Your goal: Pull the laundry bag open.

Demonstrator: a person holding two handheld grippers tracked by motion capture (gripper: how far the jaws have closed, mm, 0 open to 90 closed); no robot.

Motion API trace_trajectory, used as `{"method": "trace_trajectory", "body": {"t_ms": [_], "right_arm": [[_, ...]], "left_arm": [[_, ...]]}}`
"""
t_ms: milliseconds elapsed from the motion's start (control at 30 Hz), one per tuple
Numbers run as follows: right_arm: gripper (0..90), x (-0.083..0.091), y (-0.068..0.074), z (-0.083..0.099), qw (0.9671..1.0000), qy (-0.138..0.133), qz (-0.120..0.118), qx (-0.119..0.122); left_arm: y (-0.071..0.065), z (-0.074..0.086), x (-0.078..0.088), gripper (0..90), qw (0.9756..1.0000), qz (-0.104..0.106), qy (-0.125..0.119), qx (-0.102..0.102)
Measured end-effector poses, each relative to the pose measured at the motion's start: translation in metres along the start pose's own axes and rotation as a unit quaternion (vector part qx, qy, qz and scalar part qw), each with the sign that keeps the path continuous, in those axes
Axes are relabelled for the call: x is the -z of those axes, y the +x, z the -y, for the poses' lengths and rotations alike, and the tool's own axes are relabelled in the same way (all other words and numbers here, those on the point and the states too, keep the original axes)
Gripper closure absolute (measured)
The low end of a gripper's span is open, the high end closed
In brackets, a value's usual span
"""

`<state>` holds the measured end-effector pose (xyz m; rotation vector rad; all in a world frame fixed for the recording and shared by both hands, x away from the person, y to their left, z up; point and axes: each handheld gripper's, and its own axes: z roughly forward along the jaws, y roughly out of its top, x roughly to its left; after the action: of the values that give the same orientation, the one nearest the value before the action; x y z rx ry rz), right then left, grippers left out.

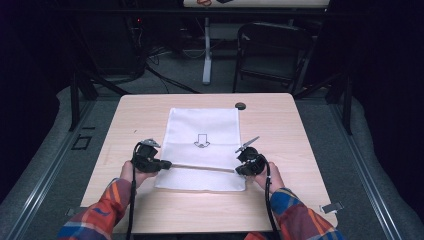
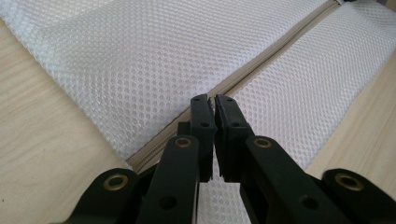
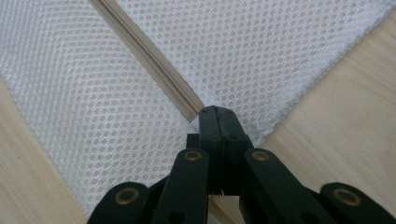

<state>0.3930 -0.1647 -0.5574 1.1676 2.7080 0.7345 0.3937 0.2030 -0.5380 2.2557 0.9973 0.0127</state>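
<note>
A white mesh laundry bag [image 1: 202, 135] lies flat on the middle of a light wooden table [image 1: 280, 125], its long side running away from the person, with a small black arrow outline [image 1: 202, 140] printed near its middle and pointing toward the person. A beige zipper [image 1: 202, 168] crosses the bag from side to side close to its near end. The left gripper [image 1: 164, 164] sits at the left end of this zipper and the right gripper [image 1: 239, 170] at the right end, each held in a hand whose sleeve is plaid in orange, red and blue. In the left gripper view, the left gripper [image 2: 214, 103] has its two black jaws drawn together with only a thin slit between them, tips over the zipper [image 2: 261, 65] where it meets the mesh [image 2: 140, 60]; whether a zipper part is pinched there cannot be told. In the right gripper view, the right gripper [image 3: 218, 112] has its jaws pressed fully together at the end of the zipper [image 3: 149, 51], near the bag's edge beside bare table [image 3: 341, 116]; what the tips clamp, if anything, is hidden by the jaws. A small dark round object [image 1: 240, 105] rests on the table just beyond the bag's far right corner. A dark folding chair [image 1: 272, 50] stands on the floor beyond the table.
</note>
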Motion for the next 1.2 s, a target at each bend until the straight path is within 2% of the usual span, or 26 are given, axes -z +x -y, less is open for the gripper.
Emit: {"method": "trace_trajectory", "body": {"t_ms": [100,600,900,967,1067,1133,1200], "right_arm": [[90.0,0.000,0.001,0.000,1.0000,-0.001,0.001,-0.006],[90.0,0.000,0.000,0.000,1.0000,-0.001,-0.002,-0.001],[90.0,0.000,0.001,0.000,1.0000,-0.003,-0.001,-0.003],[90.0,0.000,0.001,0.000,1.0000,-0.003,-0.001,-0.003],[90.0,-0.001,0.001,0.000,1.0000,-0.004,-0.001,-0.004],[90.0,-0.001,0.001,0.000,1.0000,-0.003,0.001,-0.002],[90.0,-0.001,0.001,0.000,1.0000,-0.001,0.003,-0.001]], "left_arm": [[0.000,0.000,-0.003,87.0,1.0000,-0.002,0.003,0.000],[0.000,0.001,-0.005,87.4,0.9999,-0.007,0.013,-0.006],[0.000,0.002,-0.005,87.4,0.9998,-0.005,0.018,-0.001],[0.000,0.001,-0.006,87.3,0.9997,-0.008,0.021,-0.007],[-0.002,0.001,-0.012,86.5,0.9995,-0.010,0.029,-0.003],[-0.004,0.001,-0.017,84.8,0.9990,-0.006,0.043,-0.010],[-0.006,0.000,-0.023,79.3,0.9982,-0.003,0.058,-0.015]]}}
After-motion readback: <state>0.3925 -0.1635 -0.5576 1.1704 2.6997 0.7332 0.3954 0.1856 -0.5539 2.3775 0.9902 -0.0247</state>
